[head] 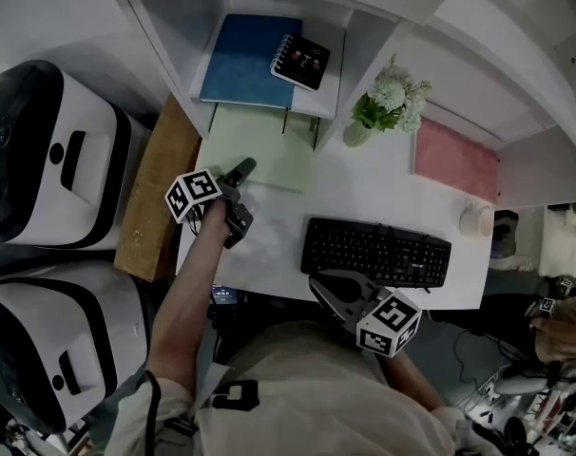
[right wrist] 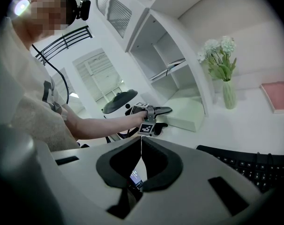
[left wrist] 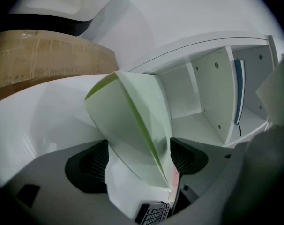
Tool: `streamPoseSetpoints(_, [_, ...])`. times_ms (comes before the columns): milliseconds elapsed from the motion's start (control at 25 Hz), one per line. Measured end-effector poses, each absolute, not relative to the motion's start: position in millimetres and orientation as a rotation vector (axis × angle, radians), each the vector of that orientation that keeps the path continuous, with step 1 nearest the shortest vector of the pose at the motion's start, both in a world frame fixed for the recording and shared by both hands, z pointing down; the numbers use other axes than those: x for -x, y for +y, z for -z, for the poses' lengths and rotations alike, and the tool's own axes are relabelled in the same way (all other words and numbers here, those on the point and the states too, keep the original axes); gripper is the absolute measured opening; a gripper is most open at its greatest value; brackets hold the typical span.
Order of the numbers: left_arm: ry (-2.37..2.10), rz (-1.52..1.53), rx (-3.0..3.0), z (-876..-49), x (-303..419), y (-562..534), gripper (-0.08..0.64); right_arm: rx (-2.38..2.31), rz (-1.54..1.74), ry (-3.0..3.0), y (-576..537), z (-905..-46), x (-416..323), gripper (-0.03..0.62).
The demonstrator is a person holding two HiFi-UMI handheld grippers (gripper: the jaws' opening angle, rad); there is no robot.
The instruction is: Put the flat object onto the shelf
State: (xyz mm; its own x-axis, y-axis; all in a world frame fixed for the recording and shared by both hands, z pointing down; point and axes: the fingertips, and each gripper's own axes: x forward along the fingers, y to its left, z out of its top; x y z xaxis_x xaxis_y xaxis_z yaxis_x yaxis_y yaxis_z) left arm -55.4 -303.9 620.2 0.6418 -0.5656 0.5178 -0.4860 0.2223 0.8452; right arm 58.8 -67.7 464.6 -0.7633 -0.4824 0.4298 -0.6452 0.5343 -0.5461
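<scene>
A pale green flat book (head: 267, 145) lies on the white desk, its far end under the shelf unit (head: 362, 50). My left gripper (head: 239, 198) grips its near left corner, one finger above and one below. In the left gripper view the green book (left wrist: 132, 125) fills the gap between the pads of that gripper (left wrist: 139, 161), with the open lower shelf bay (left wrist: 198, 93) behind it. The right gripper view shows the book (right wrist: 191, 114) and the left gripper (right wrist: 156, 118) from the side. My right gripper (head: 318, 285) (right wrist: 141, 139) is shut and empty near the desk's front edge.
On the upper shelf board lie a blue book (head: 245, 60) and a black spiral notepad (head: 300, 62). A black keyboard (head: 375, 252), a vase of flowers (head: 388, 103), a pink pad (head: 456, 158) and a cup (head: 476, 219) are on the desk. A cardboard box (head: 155, 198) stands at its left.
</scene>
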Motion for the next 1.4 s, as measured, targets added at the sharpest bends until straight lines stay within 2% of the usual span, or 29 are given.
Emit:
streamPoseSetpoints(1120, [-0.916, 0.098, -1.39, -615, 54, -307, 0.426, -0.925, -1.065, -2.552, -77, -466, -59, 0.025])
streamPoseSetpoints(1400, [-0.926, 0.011, -1.477, -602, 58, -292, 0.426, -0.879, -1.041, -2.565, -77, -464, -51, 0.025])
